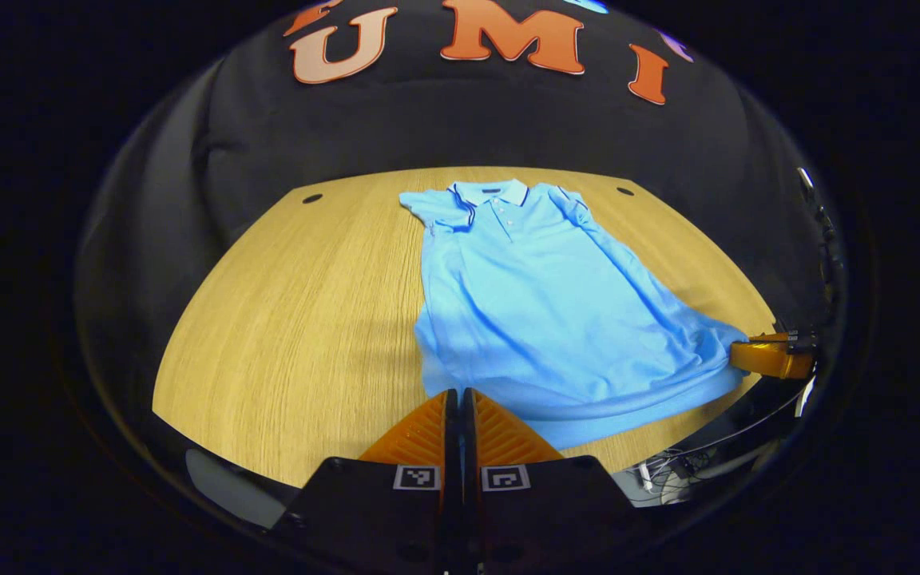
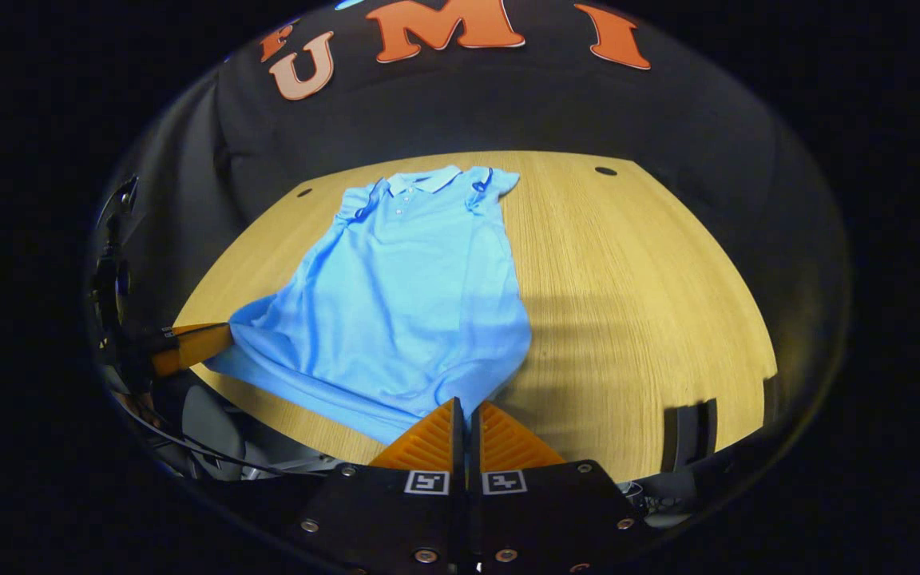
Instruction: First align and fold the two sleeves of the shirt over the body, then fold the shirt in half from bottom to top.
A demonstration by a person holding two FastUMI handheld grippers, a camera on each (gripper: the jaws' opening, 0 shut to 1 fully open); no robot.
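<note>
A light blue polo shirt (image 1: 540,295) (image 2: 404,295) lies flat on the wooden table (image 1: 308,303), its collar (image 1: 492,192) at the far end. Both short sleeves (image 1: 436,209) sit tucked in against the body. In the left gripper view, my left gripper (image 1: 458,393) is shut on the near hem corner, with cloth running into its tips. In the right gripper view, my right gripper (image 2: 464,403) is shut on the other hem corner. Each view also has the other gripper at its side, pinching its own corner: the right gripper (image 1: 735,351) and the left gripper (image 2: 224,335).
Bare wood (image 2: 636,279) stretches out on both sides of the shirt. Two small dark holes (image 1: 312,198) (image 1: 624,191) mark the table's far corners. Cables (image 1: 684,463) hang below the near edge. A dark bracket (image 2: 688,435) sits at the near right edge.
</note>
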